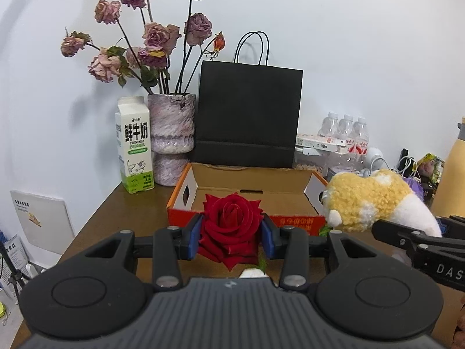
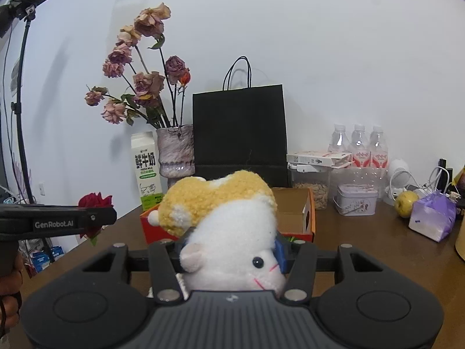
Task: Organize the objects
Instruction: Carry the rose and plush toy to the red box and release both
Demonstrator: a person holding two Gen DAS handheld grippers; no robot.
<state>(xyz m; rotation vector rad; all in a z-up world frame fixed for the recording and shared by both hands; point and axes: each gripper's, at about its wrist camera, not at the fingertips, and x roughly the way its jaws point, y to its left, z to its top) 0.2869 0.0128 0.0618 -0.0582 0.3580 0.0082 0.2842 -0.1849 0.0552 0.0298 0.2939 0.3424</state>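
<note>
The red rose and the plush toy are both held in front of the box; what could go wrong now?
1. The left gripper clamps the red rose on its bloom, so petals may get crushed.
2. The right gripper holds the plush toy close by; the two may collide over the orange cardboard box.

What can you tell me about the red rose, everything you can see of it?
The red rose is a full, open bloom with deep red, velvety-looking petals and a bit of green leaf below; whether it is real or artificial cannot be told. The left tool is shut on it, blue pads pressing either side of the bloom, which faces the left wrist camera. It is held above the brown table, just in front of the open orange cardboard box. The right wrist view shows it beside that tool's black finger.
</note>
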